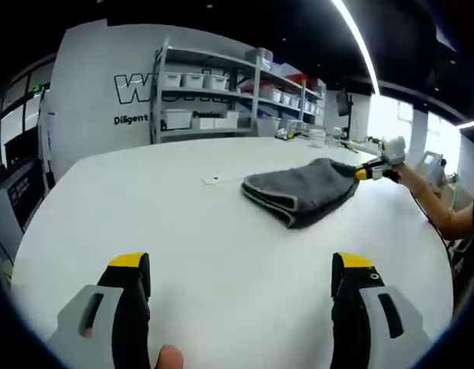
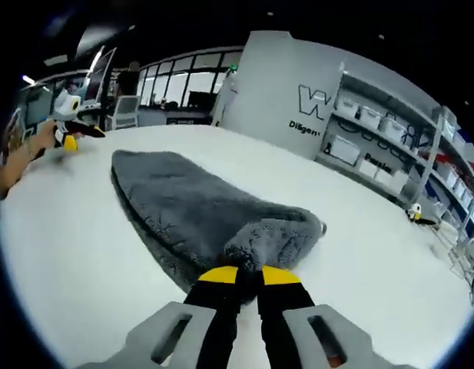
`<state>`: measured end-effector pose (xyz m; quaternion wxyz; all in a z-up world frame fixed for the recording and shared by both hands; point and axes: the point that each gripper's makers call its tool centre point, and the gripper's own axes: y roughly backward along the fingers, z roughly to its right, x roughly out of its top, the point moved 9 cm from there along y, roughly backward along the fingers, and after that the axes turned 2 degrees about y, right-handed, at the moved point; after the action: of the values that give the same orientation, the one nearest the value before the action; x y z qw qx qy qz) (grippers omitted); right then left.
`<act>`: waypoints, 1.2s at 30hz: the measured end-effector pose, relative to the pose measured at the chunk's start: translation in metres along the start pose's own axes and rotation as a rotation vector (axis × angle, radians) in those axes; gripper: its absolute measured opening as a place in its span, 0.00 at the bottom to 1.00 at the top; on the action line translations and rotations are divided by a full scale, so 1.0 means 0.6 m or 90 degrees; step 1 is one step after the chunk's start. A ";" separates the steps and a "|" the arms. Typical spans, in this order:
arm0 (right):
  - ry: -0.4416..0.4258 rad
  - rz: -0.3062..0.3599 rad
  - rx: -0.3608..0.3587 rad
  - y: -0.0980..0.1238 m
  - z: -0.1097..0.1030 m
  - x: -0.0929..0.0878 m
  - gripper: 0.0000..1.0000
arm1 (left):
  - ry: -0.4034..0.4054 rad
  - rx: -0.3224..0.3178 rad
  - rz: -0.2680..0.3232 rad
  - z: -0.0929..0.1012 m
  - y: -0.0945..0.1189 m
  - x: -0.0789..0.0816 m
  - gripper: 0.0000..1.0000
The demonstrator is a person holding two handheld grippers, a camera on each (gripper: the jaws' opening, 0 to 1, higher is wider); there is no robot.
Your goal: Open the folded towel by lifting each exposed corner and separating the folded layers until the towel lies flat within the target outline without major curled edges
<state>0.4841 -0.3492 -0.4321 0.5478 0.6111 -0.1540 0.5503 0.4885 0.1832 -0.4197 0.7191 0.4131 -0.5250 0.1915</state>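
Observation:
A grey folded towel lies on the white round table, right of centre in the left gripper view. My left gripper stands open over bare table, well short of the towel, with nothing between its jaws. My right gripper, held by a person's hand, sits at the towel's far right corner. In the right gripper view the towel stretches away from my right gripper, whose jaws are shut on its bunched near corner. The left gripper is small at the upper left, beyond the towel.
A small white tab lies on the table just left of the towel. Metal shelves with white bins stand behind the table against a lettered wall. A person's forearm reaches in from the right.

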 end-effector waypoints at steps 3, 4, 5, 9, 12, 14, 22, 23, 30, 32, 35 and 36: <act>-0.035 0.004 0.001 0.001 0.005 -0.011 0.05 | -0.004 0.001 -0.002 0.001 0.002 0.000 0.97; -0.046 0.007 0.001 0.001 0.006 -0.013 0.05 | -0.006 0.001 -0.001 0.002 0.003 0.002 0.97; -0.051 0.009 0.003 0.001 0.006 -0.014 0.05 | -0.007 0.000 0.001 0.003 0.004 0.003 0.97; -0.042 0.008 0.003 -0.001 0.002 -0.014 0.05 | -0.011 -0.001 0.007 0.004 0.007 0.007 0.97; -0.033 0.010 0.002 -0.002 0.004 -0.015 0.05 | -0.009 0.001 0.005 -0.001 0.006 0.005 0.97; -0.026 0.013 -0.003 -0.003 0.006 -0.016 0.06 | -0.006 0.002 0.003 -0.003 0.005 0.004 0.96; -0.004 0.016 0.000 -0.003 0.007 -0.015 0.08 | -0.003 0.001 -0.003 -0.005 0.000 0.000 0.96; -0.006 0.013 0.001 -0.001 0.008 -0.014 0.10 | -0.002 0.001 -0.005 -0.007 -0.001 -0.002 0.96; -0.020 -0.011 -0.028 0.015 0.024 -0.014 0.39 | -0.004 0.005 -0.015 -0.009 -0.003 -0.005 0.96; -0.023 -0.012 -0.028 0.020 0.025 -0.013 0.46 | -0.006 0.005 -0.014 -0.009 -0.002 -0.004 0.96; -0.027 -0.018 -0.032 0.029 0.028 -0.009 0.60 | -0.011 -0.003 0.010 -0.004 0.001 0.004 0.99; -0.029 -0.019 -0.035 0.032 0.028 -0.008 0.68 | -0.011 -0.004 0.012 -0.003 0.003 0.006 0.99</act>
<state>0.4755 -0.3719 -0.4231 0.5689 0.6106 -0.1723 0.5233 0.4898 0.1850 -0.4157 0.7138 0.4075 -0.5358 0.1935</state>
